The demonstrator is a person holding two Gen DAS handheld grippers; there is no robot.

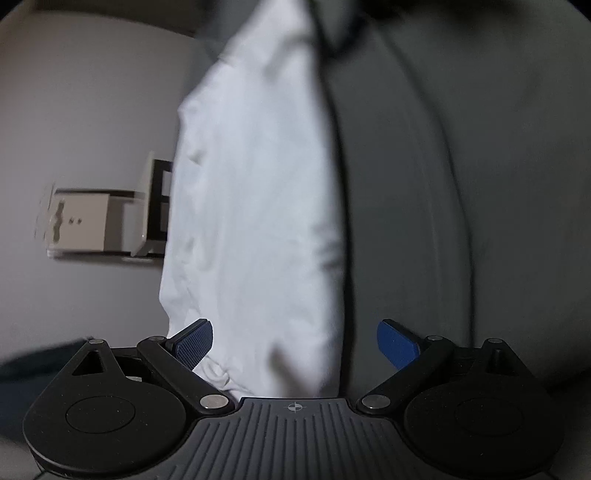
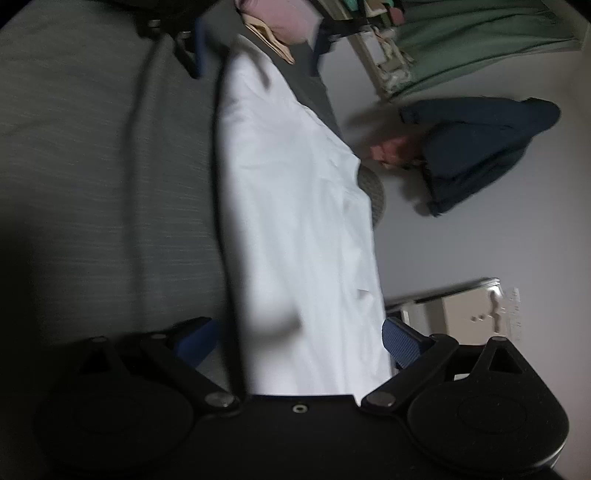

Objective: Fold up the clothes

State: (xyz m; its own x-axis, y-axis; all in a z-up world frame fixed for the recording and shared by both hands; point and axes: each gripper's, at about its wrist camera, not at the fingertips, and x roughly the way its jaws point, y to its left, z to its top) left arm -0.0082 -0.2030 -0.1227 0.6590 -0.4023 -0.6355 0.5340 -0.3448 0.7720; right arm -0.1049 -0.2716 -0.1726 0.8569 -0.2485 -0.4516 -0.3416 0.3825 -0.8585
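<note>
A white garment [image 1: 251, 206] runs as a long strip from the top of the left wrist view down to my left gripper [image 1: 295, 341]. That gripper is open, its blue pads [image 1: 194, 343] wide apart with the cloth's near end lying between them. In the right wrist view the same white garment [image 2: 295, 221] stretches away from my right gripper [image 2: 299, 343], also open, with the cloth's end between its spread fingers [image 2: 400, 345]. The garment lies along the edge of a grey fabric surface [image 2: 92, 166]. A dark, blurred shape at the cloth's far end may be the other gripper [image 2: 190, 51].
The grey surface [image 1: 461, 184] fills one side of each view. Beyond its edge are a pale wall [image 1: 74, 110], a white box-like fitting [image 1: 85, 225], a dark blue garment [image 2: 480, 147], a green cloth [image 2: 480, 40] and a blurred pink item [image 2: 288, 22].
</note>
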